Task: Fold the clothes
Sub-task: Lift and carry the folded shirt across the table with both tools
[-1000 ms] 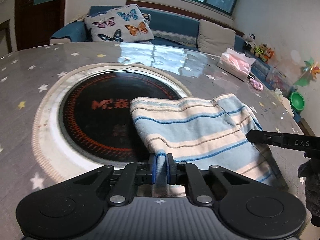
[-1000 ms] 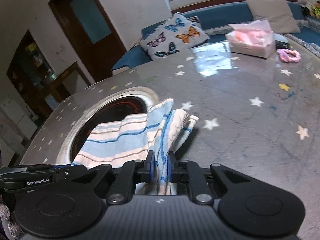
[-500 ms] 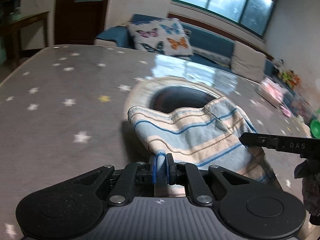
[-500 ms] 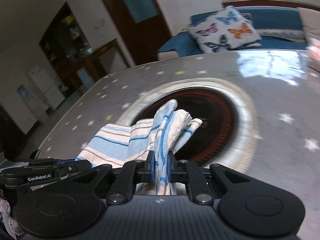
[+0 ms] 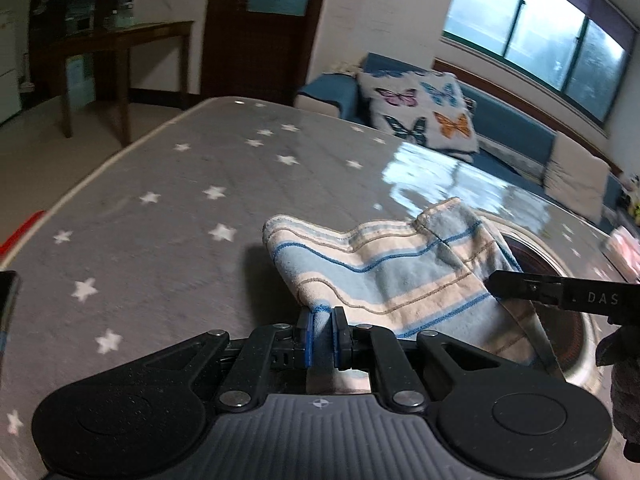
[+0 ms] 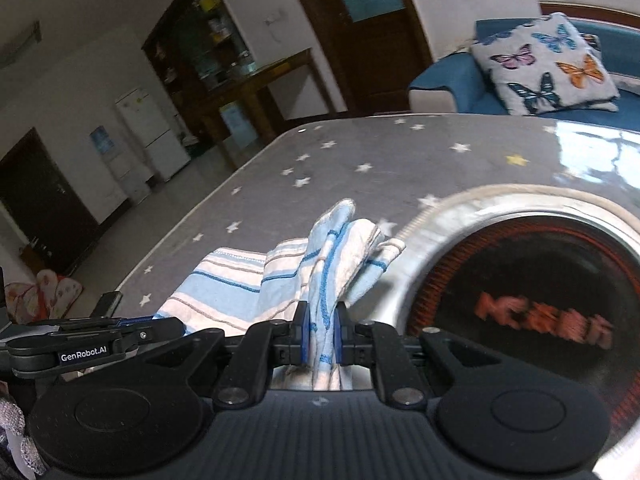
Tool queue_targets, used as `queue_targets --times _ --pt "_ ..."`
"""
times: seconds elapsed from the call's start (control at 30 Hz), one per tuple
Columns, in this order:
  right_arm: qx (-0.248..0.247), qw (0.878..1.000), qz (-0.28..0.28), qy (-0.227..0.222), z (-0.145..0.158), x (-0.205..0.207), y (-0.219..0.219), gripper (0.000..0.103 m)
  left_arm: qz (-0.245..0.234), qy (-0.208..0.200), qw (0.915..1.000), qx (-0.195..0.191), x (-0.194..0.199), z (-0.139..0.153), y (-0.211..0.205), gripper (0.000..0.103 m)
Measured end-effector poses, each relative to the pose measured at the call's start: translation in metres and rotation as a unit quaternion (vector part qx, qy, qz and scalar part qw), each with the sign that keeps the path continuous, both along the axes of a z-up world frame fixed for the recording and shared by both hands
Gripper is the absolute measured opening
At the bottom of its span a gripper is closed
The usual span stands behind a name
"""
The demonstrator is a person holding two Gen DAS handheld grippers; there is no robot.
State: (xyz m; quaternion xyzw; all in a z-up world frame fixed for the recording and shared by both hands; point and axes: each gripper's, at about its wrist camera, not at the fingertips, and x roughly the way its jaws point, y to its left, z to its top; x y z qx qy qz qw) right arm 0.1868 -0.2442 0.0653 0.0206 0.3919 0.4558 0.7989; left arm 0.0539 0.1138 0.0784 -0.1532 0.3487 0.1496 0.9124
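A folded cloth (image 5: 384, 268) with light blue, cream and tan stripes hangs just above the grey star-patterned table (image 5: 168, 216). My left gripper (image 5: 322, 336) is shut on its near left edge. My right gripper (image 6: 320, 334) is shut on a bunched edge of the same striped cloth (image 6: 332, 248), which sags between the two. In the left wrist view the right gripper (image 5: 560, 292) shows as a black arm at the right, against the cloth. In the right wrist view the left gripper (image 6: 92, 344) lies at the lower left.
A round black cooktop (image 6: 532, 296) with a pale ring is set into the table to the right of the cloth. Beyond the far edge stand a blue sofa (image 5: 504, 116) with a butterfly cushion (image 5: 420, 108), a dark door and a wooden side table (image 5: 116, 40). A gloved hand (image 5: 624, 384) shows at the right.
Both grippers have carried the cloth leftward, off the black cooktop and over the starred part of the table. Both grips hold unchanged.
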Motion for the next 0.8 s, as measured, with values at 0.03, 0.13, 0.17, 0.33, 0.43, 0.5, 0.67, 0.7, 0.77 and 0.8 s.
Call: queue_targets --times 0.03,0.13,0.17,0.33,0.43,0.5,0.67,0.7,0.77,0.8 --pt "0.000 1.000 0.005 -0.001 0.000 0.001 0.007 0.011 0.006 0.000 1.0000 0.002 0.000 0.001 0.005 0.010" --pt "0.000 1.000 0.016 -0.002 0.001 0.005 0.025 0.011 0.021 -0.002 0.9997 0.009 0.002 0.005 0.017 0.010" --pt "0.001 1.000 0.017 -0.003 0.002 0.007 0.031 0.011 0.025 -0.003 0.9996 0.011 0.004 0.006 0.020 0.010" --pt "-0.003 1.000 0.026 -0.007 -0.001 0.016 0.056 0.011 0.039 0.009 0.9989 0.026 0.019 0.003 0.032 0.010" --pt "-0.010 1.000 0.026 -0.005 -0.006 0.022 0.068 0.011 0.043 0.020 0.9983 0.034 0.026 -0.004 0.033 0.010" --pt "-0.015 1.000 0.020 -0.003 -0.012 0.028 0.072 0.011 0.048 0.026 0.9979 0.035 0.028 -0.009 0.033 0.010" --pt "-0.041 0.999 0.013 -0.003 -0.023 0.035 0.076 0.015 0.052 0.042 0.9971 0.035 0.029 -0.021 0.034 0.013" --pt "-0.046 0.999 0.012 -0.008 -0.022 0.035 0.075 0.018 0.053 0.044 0.9969 0.037 0.028 -0.021 0.034 0.013" --pt "-0.055 0.998 0.009 -0.017 -0.022 0.033 0.074 0.018 0.056 0.047 0.9965 0.041 0.027 -0.022 0.034 0.017" --pt "-0.059 0.998 0.008 -0.022 -0.021 0.032 0.073 0.019 0.058 0.048 0.9962 0.043 0.026 -0.023 0.034 0.018"
